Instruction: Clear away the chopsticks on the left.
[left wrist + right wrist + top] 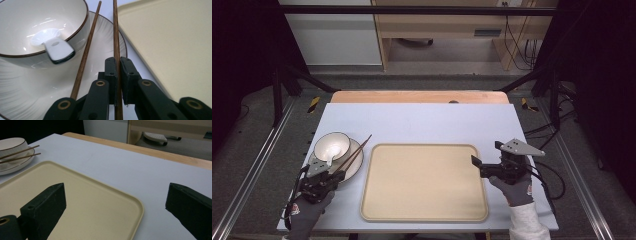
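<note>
At the left edge of the pale table (pixel 422 117) my left gripper (pixel 118 62) has its jaws pressed together on one chopstick (pixel 115 32), the right-hand one of a pair. The second chopstick (pixel 85 53) lies loose just beside it, its lower end passing behind the gripper's linkage, so I cannot see where it stops. Both sticks slant up across the plate (pixel 105 42) and run out of the top of the left gripper view, their tips cut off there; from the high view the tips reach past the plate's rim toward the tray.

So I count two chopsticks, one plate, one bowl (pixel 37 22) standing on that plate, and one white spoon (pixel 53 45) resting in the bowl with its handle over the near rim (the scoop end is washed out by glare). The bowl's left side and the plate's left side are cropped in my left gripper view.

Next comes one beige tray (pixel 424 182), lying flat in the middle of the table, close beside the plate but apart from it.

At the right, my right gripper (pixel 115 202) hovers at the tray's right edge with its jaws wide apart and nothing between them. In the right gripper view both jaws are cut by the frame's bottom.
</note>
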